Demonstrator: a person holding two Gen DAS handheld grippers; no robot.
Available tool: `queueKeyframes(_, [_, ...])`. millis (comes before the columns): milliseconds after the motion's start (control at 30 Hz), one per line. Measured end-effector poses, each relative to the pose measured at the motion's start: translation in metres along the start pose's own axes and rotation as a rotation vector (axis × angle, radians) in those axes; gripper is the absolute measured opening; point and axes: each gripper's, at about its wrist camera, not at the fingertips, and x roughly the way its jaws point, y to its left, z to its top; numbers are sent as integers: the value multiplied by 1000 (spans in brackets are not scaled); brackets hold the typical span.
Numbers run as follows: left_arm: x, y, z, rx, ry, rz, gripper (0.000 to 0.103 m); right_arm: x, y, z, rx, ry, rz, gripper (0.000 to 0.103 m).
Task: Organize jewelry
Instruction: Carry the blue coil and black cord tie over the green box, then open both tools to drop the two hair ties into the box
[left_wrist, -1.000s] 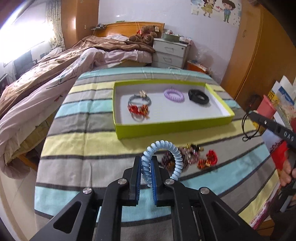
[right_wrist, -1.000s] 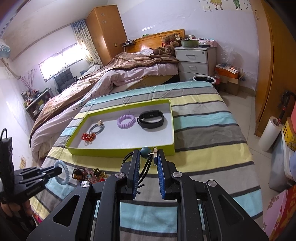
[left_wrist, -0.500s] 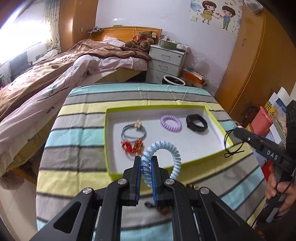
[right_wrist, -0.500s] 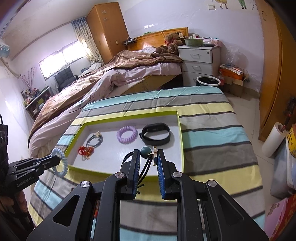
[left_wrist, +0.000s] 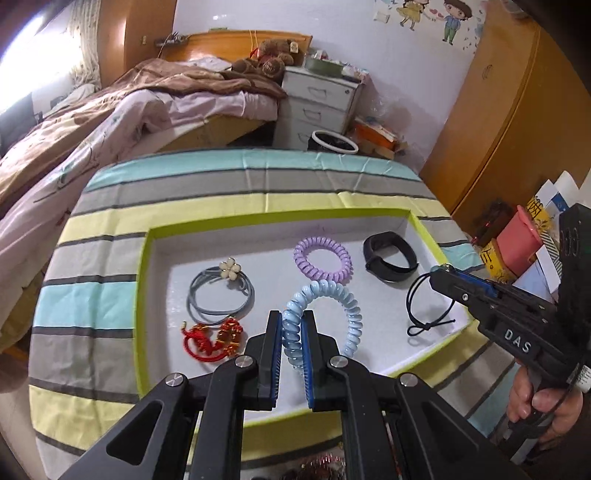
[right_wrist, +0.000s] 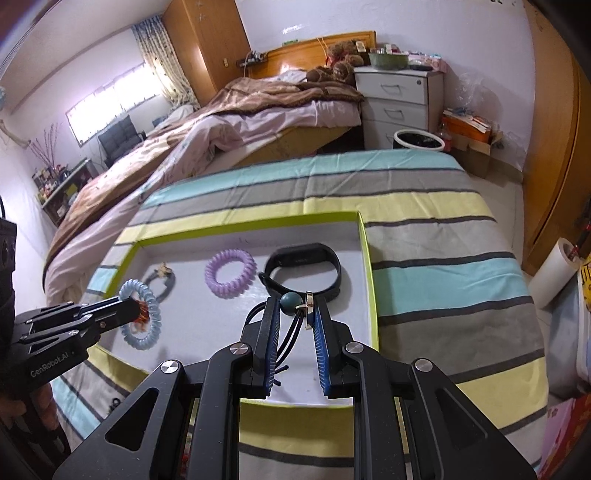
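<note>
Holding blue spiral hair tie (left_wrist: 321, 317) pinched in my left gripper (left_wrist: 291, 325) over green tray (left_wrist: 142, 295); light, springy. Right gripper (right_wrist: 293, 314) pinches black cord hair tie (left_wrist: 430, 306); limp, grip near bead.

right tongs (right_wrist: 293, 314): clamp black cord hair tie (right_wrist: 291, 332) | over green tray (right_wrist: 369, 280) | left tongs (right_wrist: 138, 312): grip blue coil tie (right_wrist: 142, 319)

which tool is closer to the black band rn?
Right. The right tool hangs just in front of the black band; the left tool is farther left, beyond the purple coil.
</note>
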Motion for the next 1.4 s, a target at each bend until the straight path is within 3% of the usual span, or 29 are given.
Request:
queueKeyframes(433, [35, -2, 0, -11, 66, 12, 10, 14, -3, -3, -56, 50, -68, 19])
queueKeyframes(1067, [35, -1, 1, -16, 62, 9, 12, 19, 3, -4, -107, 60, -110, 21])
queueKeyframes(1167, [34, -2, 1, -15, 61, 13, 24, 18, 3, -5, -107, 57, -112, 22])
queueKeyframes(1233, [32, -2, 0, -22, 58, 19, 38, 17, 2, -4, -101, 53, -112, 26])
queueKeyframes(1300, [30, -3, -1, -26, 59, 22, 39, 15, 2, -3, -92, 44, -100, 33])
queueKeyframes(1400, [25, -5, -2, -24, 52, 24, 39, 11, 1, -4, -84, 34, -88, 35])
